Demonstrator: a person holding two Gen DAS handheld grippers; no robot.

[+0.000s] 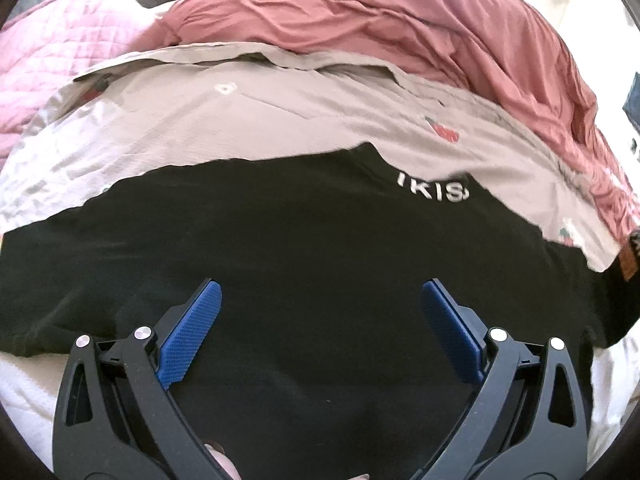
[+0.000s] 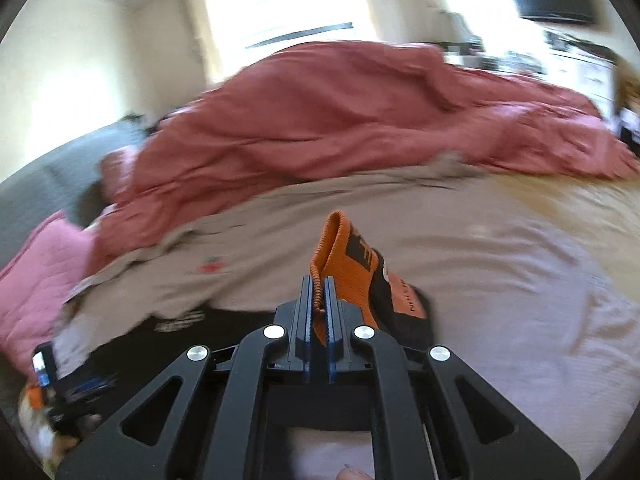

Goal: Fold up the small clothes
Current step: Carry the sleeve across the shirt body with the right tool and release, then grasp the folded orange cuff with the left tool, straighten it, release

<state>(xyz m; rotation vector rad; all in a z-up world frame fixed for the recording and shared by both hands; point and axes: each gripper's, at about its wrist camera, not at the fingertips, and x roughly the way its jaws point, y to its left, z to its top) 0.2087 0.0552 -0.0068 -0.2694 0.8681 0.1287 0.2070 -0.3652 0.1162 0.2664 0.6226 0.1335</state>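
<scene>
A black garment point(image 1: 280, 248) with white letters lies flat on the bed in the left wrist view. My left gripper point(image 1: 320, 292) hovers over it, open and empty, blue pads point(image 1: 192, 332) wide apart. In the right wrist view my right gripper point(image 2: 318, 284) is shut on the edge of an orange and black sock point(image 2: 352, 268), which hangs over the bed. The black garment shows at the lower left there point(image 2: 132, 344). The left gripper shows blurred at the far left point(image 2: 76, 392).
A beige sheet with small strawberry prints point(image 1: 248, 120) covers the bed. A rumpled dusty-red duvet point(image 2: 340, 120) is heaped behind it. A pink quilted pillow point(image 1: 52, 68) lies at the left. A window and a dresser stand beyond the bed.
</scene>
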